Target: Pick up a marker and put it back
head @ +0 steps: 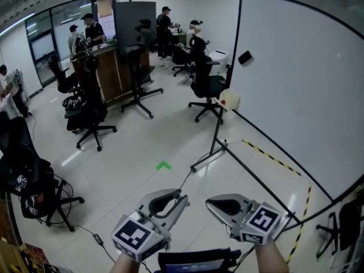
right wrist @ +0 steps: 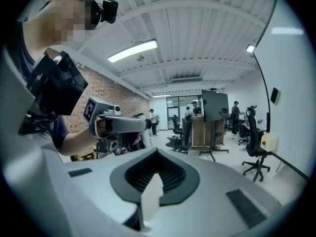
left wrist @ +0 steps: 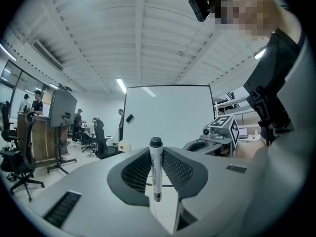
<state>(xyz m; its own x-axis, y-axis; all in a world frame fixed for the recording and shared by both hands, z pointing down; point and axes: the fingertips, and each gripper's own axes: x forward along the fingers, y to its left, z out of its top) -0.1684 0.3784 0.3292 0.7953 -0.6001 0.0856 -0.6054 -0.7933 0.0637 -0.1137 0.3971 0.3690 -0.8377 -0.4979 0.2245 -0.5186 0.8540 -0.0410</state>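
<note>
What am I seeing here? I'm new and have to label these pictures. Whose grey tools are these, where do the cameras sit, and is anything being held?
There is no robot here: a person holds a two-jaw gripper in each hand. The head view comes from a camera on the person's head. It looks down on the left gripper and the right gripper above an office floor, beside a whiteboard. No table is near. The other two pictures come from a camera riding on each gripper and looking along its jaws. The left gripper's jaws clamp an upright white marker with a black cap. The right gripper's jaws are shut, with nothing between them.
</note>
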